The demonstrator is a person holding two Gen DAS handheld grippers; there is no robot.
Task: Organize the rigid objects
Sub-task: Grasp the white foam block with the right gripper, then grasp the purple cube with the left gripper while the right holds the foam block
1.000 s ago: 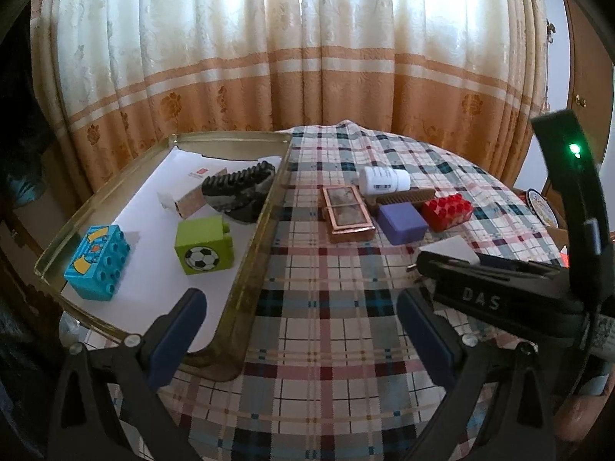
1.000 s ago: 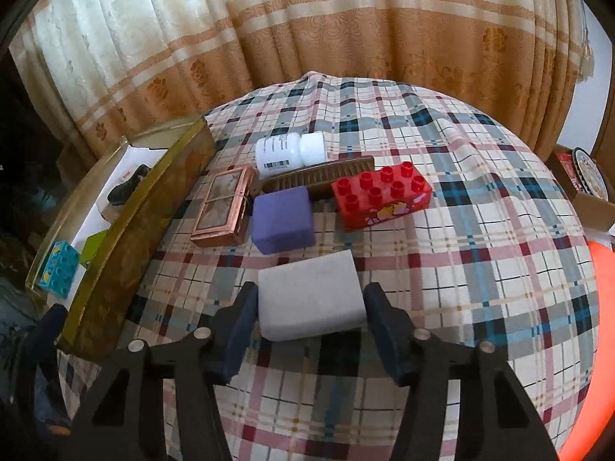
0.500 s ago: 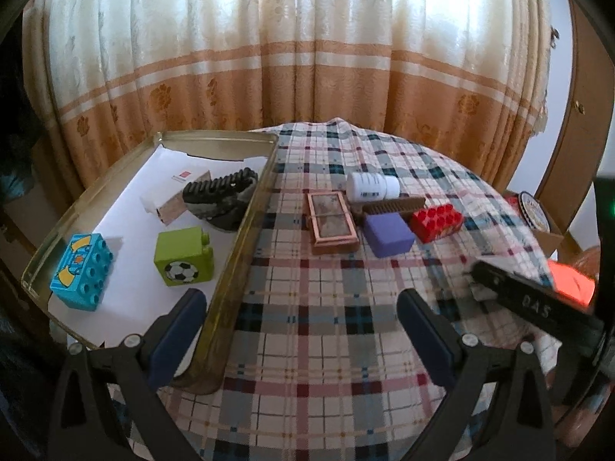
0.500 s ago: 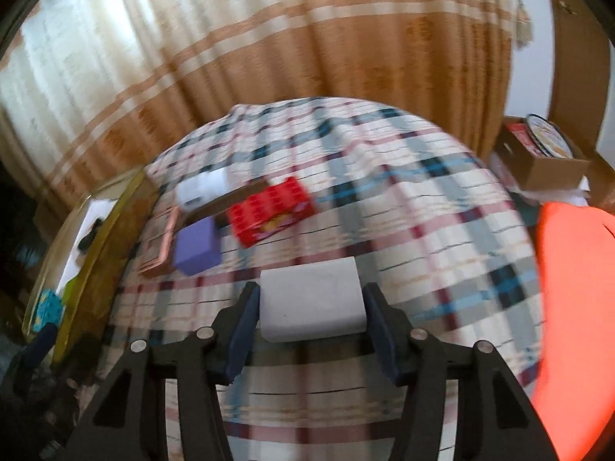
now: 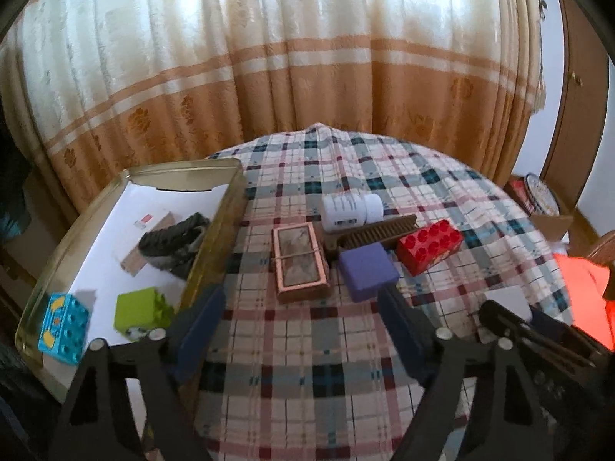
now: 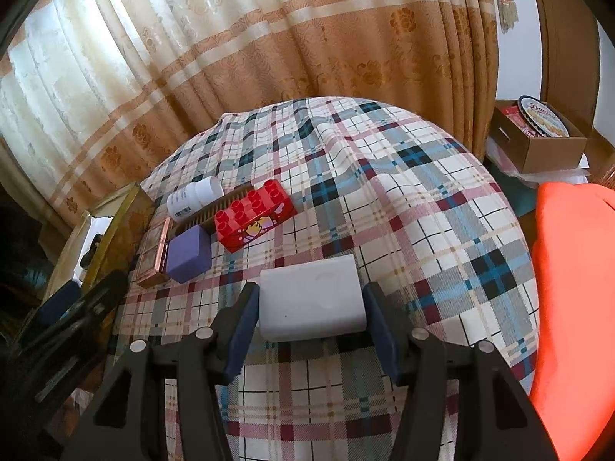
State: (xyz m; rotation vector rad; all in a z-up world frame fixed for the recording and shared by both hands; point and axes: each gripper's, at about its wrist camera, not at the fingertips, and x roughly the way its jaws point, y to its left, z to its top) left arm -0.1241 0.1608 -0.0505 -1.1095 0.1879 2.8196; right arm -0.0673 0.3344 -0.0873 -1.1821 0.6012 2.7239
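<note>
My right gripper [image 6: 311, 303] is shut on a white rectangular block [image 6: 310, 299] and holds it above the plaid table; block and gripper also show at the right of the left wrist view [image 5: 507, 299]. My left gripper [image 5: 300, 322] is open and empty, above the table beside the tray. On the cloth lie a copper-framed box [image 5: 300, 261], a purple block [image 5: 367, 271], a red brick [image 5: 428, 246], a brown comb [image 5: 371, 232] and a white bottle [image 5: 351, 207]. The gold tray [image 5: 226, 230] holds a blue brick [image 5: 63, 326], a green cube [image 5: 142, 313], a black object [image 5: 175, 236] and a small carton [image 5: 144, 238].
A curtain hangs behind the round table. An orange cloth [image 6: 572, 288] lies at the right. A cardboard box with a tin [image 6: 542, 130] stands beyond the table's right edge. The left gripper's body [image 6: 69, 322] is at the lower left of the right wrist view.
My right gripper has lifted the white block off the table and swung right. My left gripper has pulled back and risen, so the tray and objects look farther away.
</note>
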